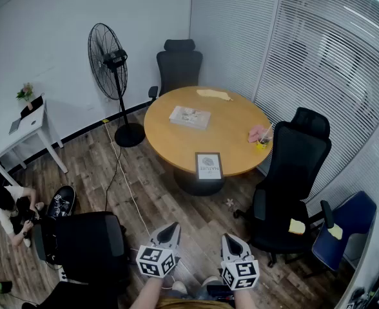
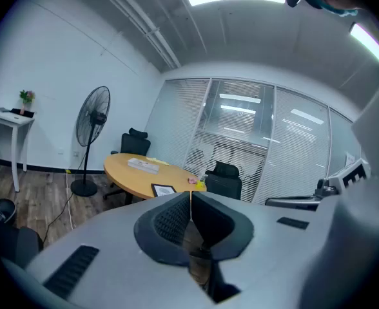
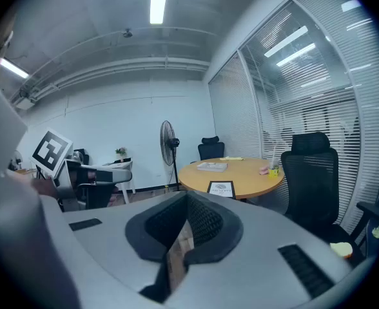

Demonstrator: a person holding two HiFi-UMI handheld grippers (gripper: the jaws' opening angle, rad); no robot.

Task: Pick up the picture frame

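Nearest you, your left tongs (image 1: 167, 232) and right tongs (image 1: 231, 242) sit side by side, each pressed together with nothing between. Well beyond them, the black-rimmed rectangular picture frame (image 1: 209, 166) lies flat at the near edge of the round wooden surface (image 1: 234, 127).

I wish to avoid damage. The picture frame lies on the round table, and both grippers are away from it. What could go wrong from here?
The picture frame lies flat near the edge of the table; a nudge may slide it off.
The left gripper and right gripper have their fingers shut; unopened, they would only push the frame.
A cable crosses the floor before the table; it could trip the person.
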